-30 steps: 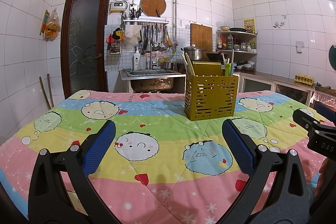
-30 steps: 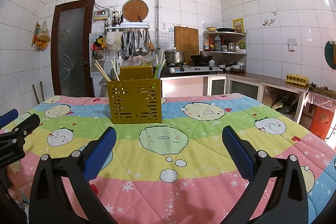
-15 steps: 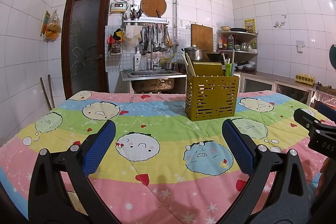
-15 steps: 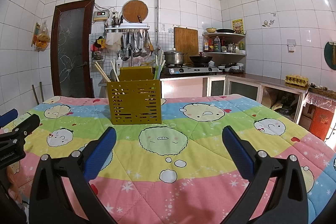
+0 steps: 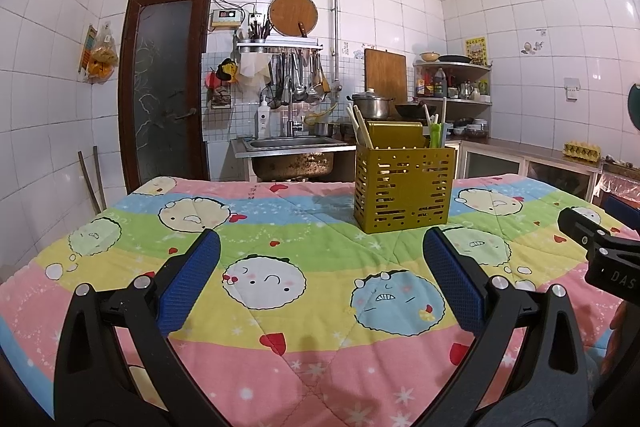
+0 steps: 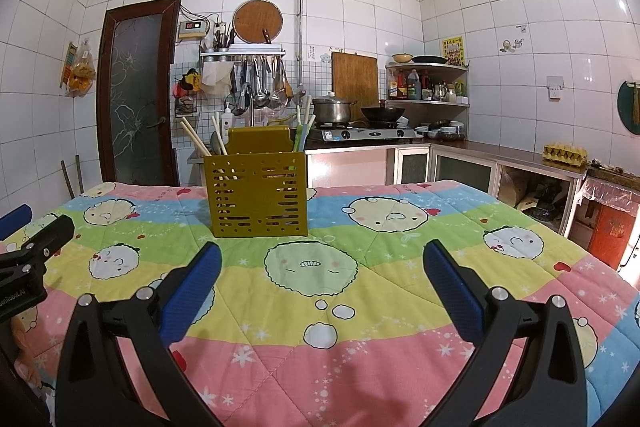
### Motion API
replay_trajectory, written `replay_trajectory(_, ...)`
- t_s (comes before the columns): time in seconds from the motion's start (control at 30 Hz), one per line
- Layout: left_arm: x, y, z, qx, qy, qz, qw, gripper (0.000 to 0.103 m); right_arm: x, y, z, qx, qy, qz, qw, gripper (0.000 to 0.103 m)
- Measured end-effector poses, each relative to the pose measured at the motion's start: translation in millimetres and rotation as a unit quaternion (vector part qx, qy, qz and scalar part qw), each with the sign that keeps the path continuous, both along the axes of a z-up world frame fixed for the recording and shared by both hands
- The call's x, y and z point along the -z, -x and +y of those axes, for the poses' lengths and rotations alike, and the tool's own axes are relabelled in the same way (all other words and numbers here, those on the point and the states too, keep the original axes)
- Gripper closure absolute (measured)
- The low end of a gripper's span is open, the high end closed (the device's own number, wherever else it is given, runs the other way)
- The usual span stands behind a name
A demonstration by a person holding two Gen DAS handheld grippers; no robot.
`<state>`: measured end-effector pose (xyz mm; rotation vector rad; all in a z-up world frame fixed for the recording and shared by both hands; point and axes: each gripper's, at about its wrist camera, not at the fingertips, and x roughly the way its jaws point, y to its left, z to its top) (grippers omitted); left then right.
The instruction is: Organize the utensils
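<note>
Left tongs (image 5: 320,263): spread wide, nothing between the blue pads (image 5: 190,281). They hang just above the desk (image 5: 280,243), which is covered by a striped cartoon-print quilt.

Right tongs (image 6: 322,265): same state, wide apart and empty, low over the quilted desk (image 6: 400,259). Both pairs point the same way, side by side: the right tongs' black body shows at the right edge of the left wrist view (image 5: 600,255), and the left tongs' body at the left edge of the right wrist view (image 6: 28,251).

Utensil caddy (image 5: 404,189): yellow, perforated, upright on the desk. Ahead of the left tongs and off to their right; ahead of the right tongs and off to their left (image 6: 256,193). So it sits roughly on the line between the two pairs, well clear of both, no contact.

Contents:
- pale chopsticks (image 5: 360,131) leaning out of the compartment on the left tongs' side, tilted left (image 6: 196,137)
- green and white sticks (image 5: 436,133) standing in the compartment on the right tongs' side (image 6: 302,131)
- a spoon-like head shows near the chopsticks in the right wrist view (image 6: 217,143); can't tell exactly what it is

No loose utensils visible on the quilt near either pair of tongs.

Beyond the caddy: sink (image 5: 292,147), rack of hanging ladles (image 5: 296,79), stove with pot and wok (image 6: 360,123).
</note>
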<state>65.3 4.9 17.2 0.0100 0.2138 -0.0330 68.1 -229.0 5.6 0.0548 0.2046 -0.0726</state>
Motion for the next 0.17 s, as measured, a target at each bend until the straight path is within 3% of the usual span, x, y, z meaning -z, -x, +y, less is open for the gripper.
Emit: replay_trajectory(0.17,0.2,-0.1,0.2,-0.002,-0.001,0.002,1.0,0.005,-0.5,-0.1,-1.1,0.001,-0.002,0.001,1.0,0.004)
